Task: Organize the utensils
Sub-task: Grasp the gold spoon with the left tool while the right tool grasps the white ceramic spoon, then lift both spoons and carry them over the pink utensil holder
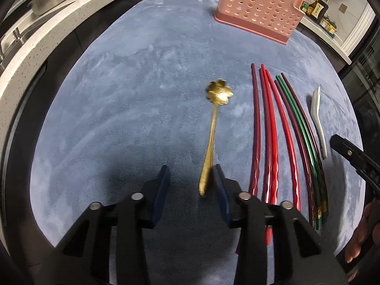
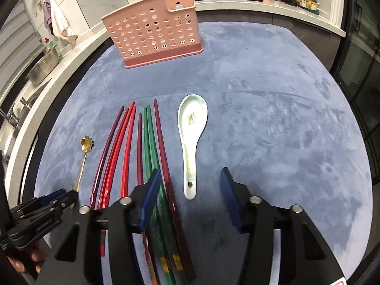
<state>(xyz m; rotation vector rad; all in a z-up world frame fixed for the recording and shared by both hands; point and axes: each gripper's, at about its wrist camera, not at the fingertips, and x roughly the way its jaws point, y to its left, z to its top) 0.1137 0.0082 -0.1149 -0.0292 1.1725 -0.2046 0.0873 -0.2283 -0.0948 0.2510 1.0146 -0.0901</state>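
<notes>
Gold spoon (image 1: 215,128) is seen at frame centre on the blue table (image 1: 118,118), its handle touching one finger of the parted left tongs (image 1: 191,178); these should be centred before closing. Right tongs (image 2: 188,185) are held apart.

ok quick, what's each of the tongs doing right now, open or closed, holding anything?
Left tongs: open, holding nothing; the gold spoon handle lies against the right finger.
Right tongs: open, empty, above the white ceramic spoon handle.

Gold flower spoon (image 1: 212,133), chopsticks (image 1: 280,137), white spoon (image 2: 192,140), side by side
</notes>
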